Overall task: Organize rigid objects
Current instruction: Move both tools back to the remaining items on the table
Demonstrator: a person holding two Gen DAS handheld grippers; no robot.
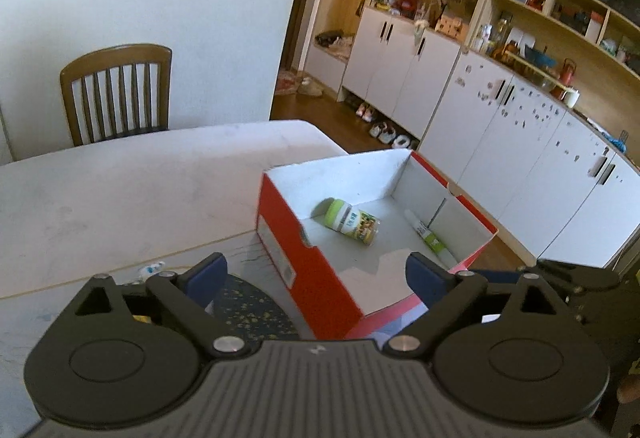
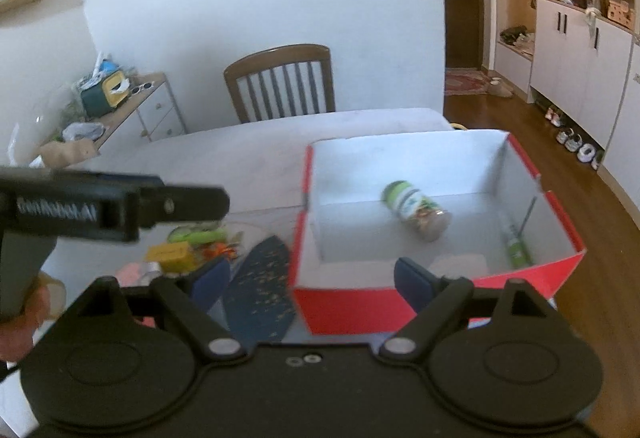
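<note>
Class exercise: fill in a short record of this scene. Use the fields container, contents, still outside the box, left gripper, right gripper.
container: red box, white inside, open, on the table
contents: green-lidded jar on its side; slim tube along the right wall
still outside the box: pile of small items to its left
left gripper: open, empty
right gripper: open, empty

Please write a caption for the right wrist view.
Open right gripper before red box holding jar and tube.
</note>
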